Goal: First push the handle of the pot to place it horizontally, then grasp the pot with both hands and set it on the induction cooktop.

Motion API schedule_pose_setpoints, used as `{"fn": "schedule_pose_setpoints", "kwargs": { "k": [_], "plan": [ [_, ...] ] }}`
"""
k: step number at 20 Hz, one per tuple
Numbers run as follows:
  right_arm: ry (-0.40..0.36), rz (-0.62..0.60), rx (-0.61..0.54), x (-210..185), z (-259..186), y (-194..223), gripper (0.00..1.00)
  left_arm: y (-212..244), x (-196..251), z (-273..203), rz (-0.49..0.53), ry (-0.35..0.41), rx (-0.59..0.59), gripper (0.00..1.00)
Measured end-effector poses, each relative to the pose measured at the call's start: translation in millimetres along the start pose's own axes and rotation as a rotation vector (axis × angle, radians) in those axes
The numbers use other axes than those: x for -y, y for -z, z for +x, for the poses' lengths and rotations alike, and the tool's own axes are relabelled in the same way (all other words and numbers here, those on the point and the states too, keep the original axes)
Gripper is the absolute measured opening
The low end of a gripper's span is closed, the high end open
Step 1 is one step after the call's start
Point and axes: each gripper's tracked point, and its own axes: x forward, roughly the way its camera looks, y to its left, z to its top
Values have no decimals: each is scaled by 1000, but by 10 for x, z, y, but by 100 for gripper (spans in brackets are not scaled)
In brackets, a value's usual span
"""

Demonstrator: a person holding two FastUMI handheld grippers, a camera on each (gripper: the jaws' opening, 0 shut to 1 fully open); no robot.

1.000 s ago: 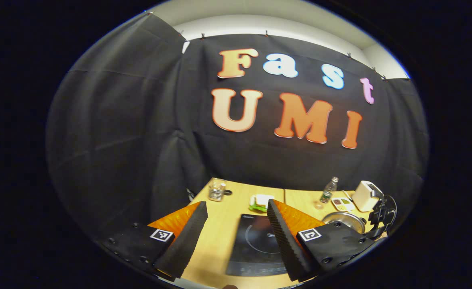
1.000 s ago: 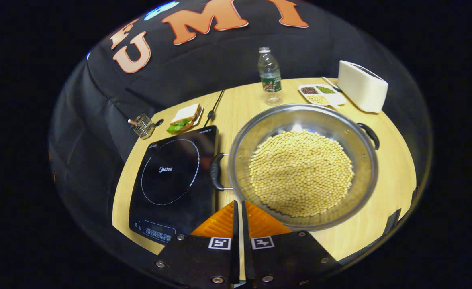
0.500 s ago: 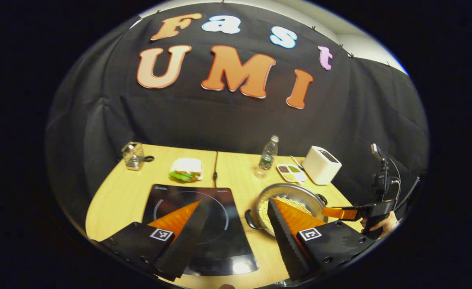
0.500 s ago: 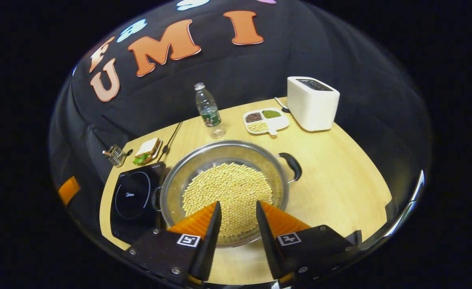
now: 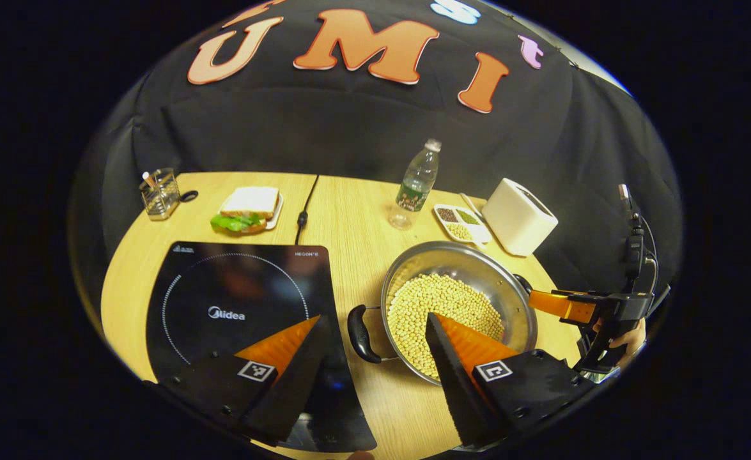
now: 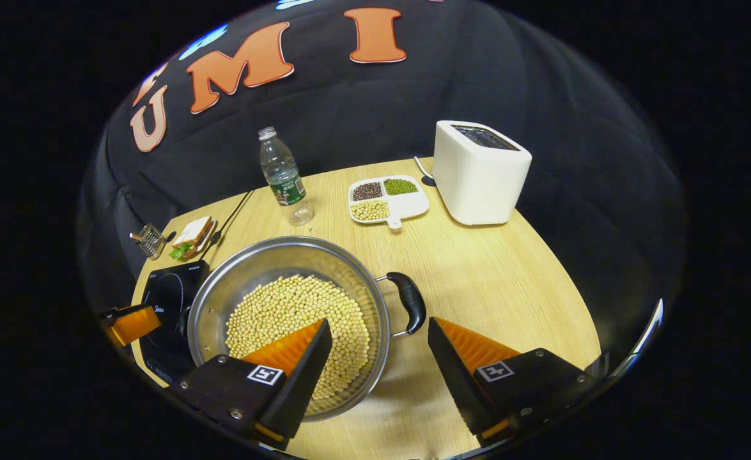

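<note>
A steel pot (image 5: 466, 263) full of soybeans stands on the wooden table (image 5: 349, 217), just right of the black induction cooktop (image 5: 222, 287). Its two black handles point left and right. My left gripper (image 5: 375, 319) is open above the left handle (image 5: 361, 333), which lies between its fingers. In the right gripper view the pot (image 6: 266, 262) sits low and left, and my right gripper (image 6: 378, 322) is open around the right handle (image 6: 410, 301). The right gripper (image 5: 570, 306) also appears in the left gripper view, at the pot's far rim with a hand (image 5: 627, 335) behind it.
A water bottle (image 5: 417, 182), a divided dish of beans (image 5: 461, 220) and a white toaster (image 5: 519, 217) stand behind the pot. A sandwich on a plate (image 5: 247, 207), a wire holder (image 5: 158, 193) and the cooktop's cable (image 5: 303, 211) lie behind the cooktop.
My right gripper went from shut to open and shifted right, to the pot's right handle. My left gripper tipped down and came in over the pot's left handle.
</note>
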Motion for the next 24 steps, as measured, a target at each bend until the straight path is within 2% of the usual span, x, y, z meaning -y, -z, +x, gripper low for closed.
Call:
{"fn": "schedule_pose_setpoints", "kwargs": {
  "k": [3, 8, 10, 11, 13, 14, 15, 16, 17, 18, 19, 20, 22, 24],
  "plan": [
    [7, -4, -15, 87, 213, -39, 94, 144, -42, 236, -24, -20, -78, 99],
    [-19, 19, -87, 101, 533, 35, 95, 308, -81, 442, 1, -61, -177, 98],
    [-26, 37, -106, 109, 607, 47, 93, 282, -87, 487, -5, -66, -184, 98],
    [-34, 41, -110, 103, 640, 50, 92, 279, -55, 486, -19, -66, -198, 95],
    [-53, 35, -129, 76, 648, 86, 80, 272, 0, 524, -26, -55, -216, 98],
    [-64, 13, -125, 77, 668, 93, 65, 264, 26, 565, -19, -49, -222, 94],
    [-70, -15, -133, 92, 657, 115, 66, 338, -18, 577, -15, -75, -250, 93],
    [-72, -26, -135, 100, 641, 114, 58, 371, -79, 605, -3, -122, -266, 87],
    [-76, -17, -145, 114, 615, 116, 59, 353, -14, 657, -14, -106, -275, 79],
    [-77, 2, -150, 123, 619, 108, 53, 382, 31, 663, -49, -86, -308, 63],
    [-75, 18, -159, 125, 610, 110, 56, 385, 25, 637, -88, -75, -321, 58],
    [-72, 31, -165, 130, 593, 118, 54, 369, 81, 673, -101, -63, -322, 53],
    [-56, 50, -178, 105, 570, 132, 52, 375, 87, 689, -58, -76, -334, 42],
    [-45, 62, -189, 81, 572, 147, 51, 369, 155, 651, -66, -72, -342, 42]
  ]
}}
